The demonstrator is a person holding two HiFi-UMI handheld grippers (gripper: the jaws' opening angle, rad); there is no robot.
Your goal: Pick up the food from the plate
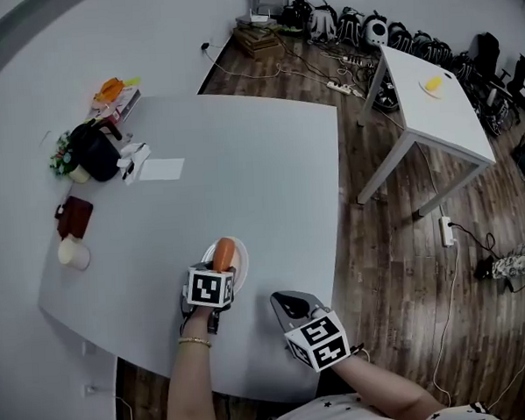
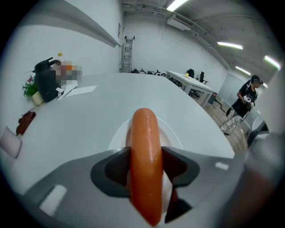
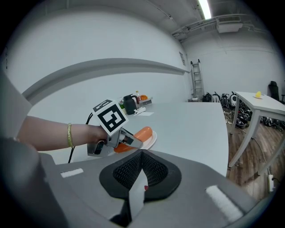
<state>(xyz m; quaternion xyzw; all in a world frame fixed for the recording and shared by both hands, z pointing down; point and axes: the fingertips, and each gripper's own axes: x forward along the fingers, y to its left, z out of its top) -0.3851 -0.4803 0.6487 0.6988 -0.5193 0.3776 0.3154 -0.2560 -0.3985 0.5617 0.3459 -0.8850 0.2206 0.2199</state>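
An orange sausage [image 1: 224,251] [image 2: 144,151] lies lengthwise on a small white plate [image 1: 243,269] [image 2: 173,133] near the front edge of the grey table [image 1: 261,178]. My left gripper [image 1: 220,268] [image 2: 145,153] is down over the plate and open, its jaws on either side of the sausage, their dark pads close against it. A white slit of plate shows by the right jaw. The right gripper view also shows the sausage [image 3: 142,132], the plate [image 3: 152,141] and the left gripper [image 3: 128,140]. My right gripper [image 1: 285,302] [image 3: 141,153] hovers near the table's front edge, shut and empty.
At the table's far left are a black bag [image 1: 94,152], a white sheet of paper [image 1: 162,170], a brown pouch [image 1: 74,216] and a white cup [image 1: 72,253]. A second white table [image 1: 432,99] stands at the right on the wooden floor, with cables and gear behind it.
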